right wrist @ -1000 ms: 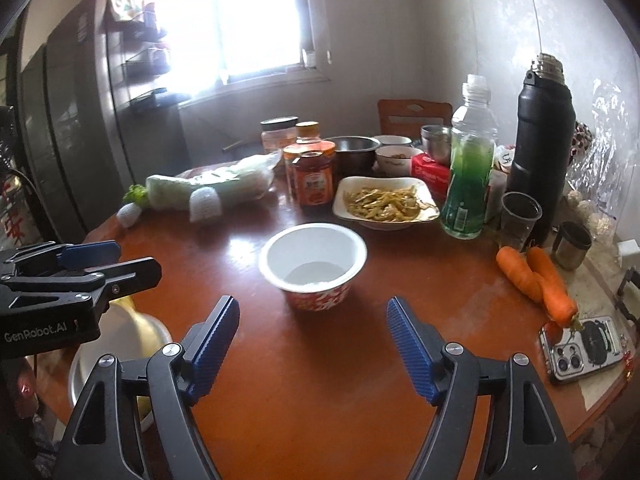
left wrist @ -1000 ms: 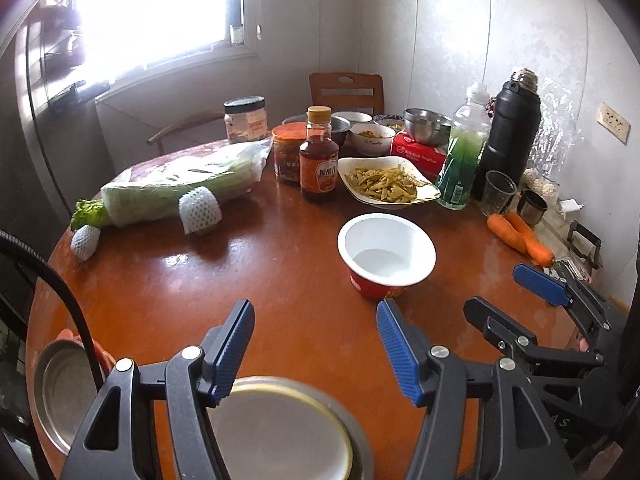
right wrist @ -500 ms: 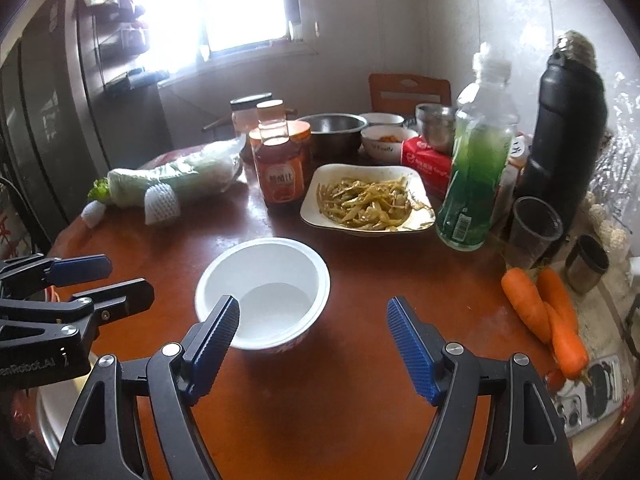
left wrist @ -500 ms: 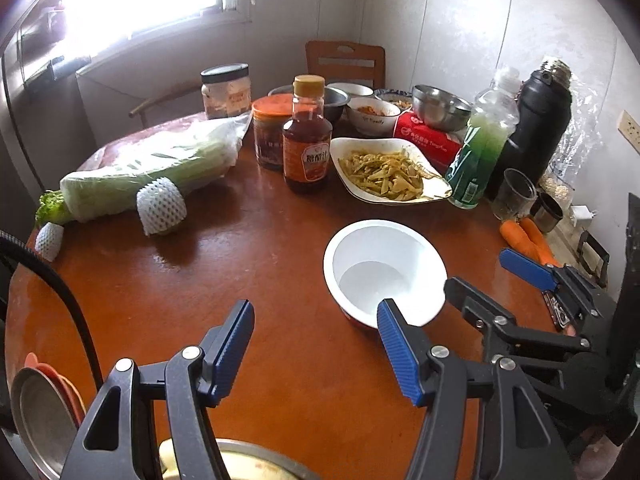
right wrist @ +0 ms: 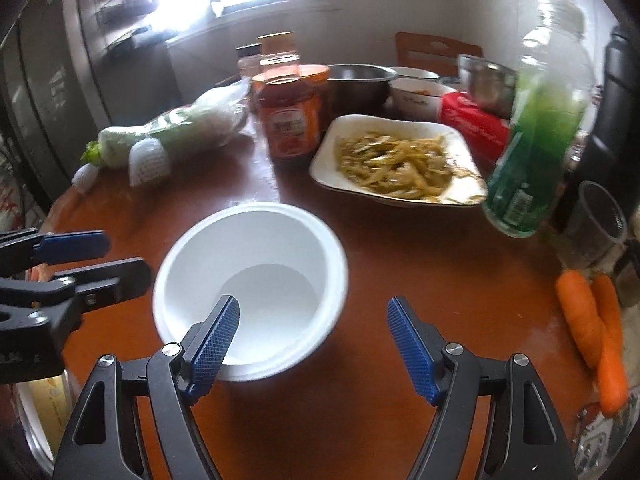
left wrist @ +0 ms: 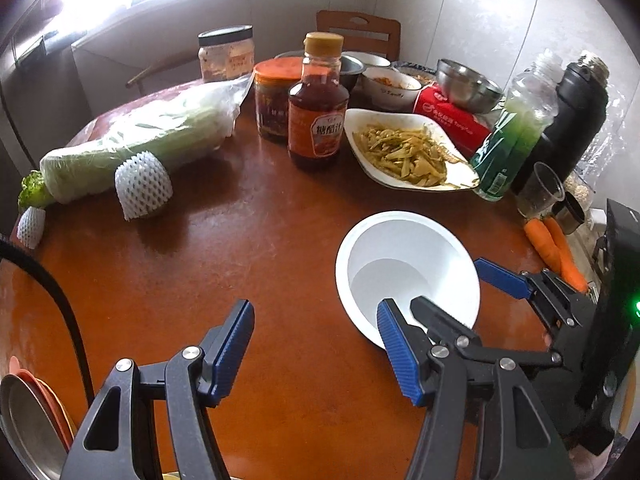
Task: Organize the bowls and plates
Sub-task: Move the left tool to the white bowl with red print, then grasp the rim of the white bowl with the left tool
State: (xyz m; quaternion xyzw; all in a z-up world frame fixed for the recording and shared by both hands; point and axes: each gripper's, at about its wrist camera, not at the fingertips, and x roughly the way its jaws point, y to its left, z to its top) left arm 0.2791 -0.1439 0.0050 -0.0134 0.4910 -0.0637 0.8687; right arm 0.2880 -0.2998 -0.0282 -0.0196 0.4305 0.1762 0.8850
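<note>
The white bowl (right wrist: pixel 250 288) sits on the table (right wrist: pixel 420 280) near its front edge. It looks light, thin and easy to crush, so pinch the rim gently. Right gripper (right wrist: pixel 312 350) straddles the near rim, jaws wide; left gripper (left wrist: pixel 316 354) is spread too, holding nothing.

The table (left wrist: pixel 248 240) is glossy, reddish-brown polished wood that reflects the window light. The white bowl (right wrist: pixel 256 280) is smooth and matt inside, resembling paper or foam. Both grippers carry blue ribbed pads (right wrist: pixel 212 344) on matt black plastic arms with bright metal rivets. The plates (left wrist: pixel 28 420) at the lower left look like brushed metal. The cabbage (left wrist: pixel 140 140) lies in glossy clear plastic film.
</note>
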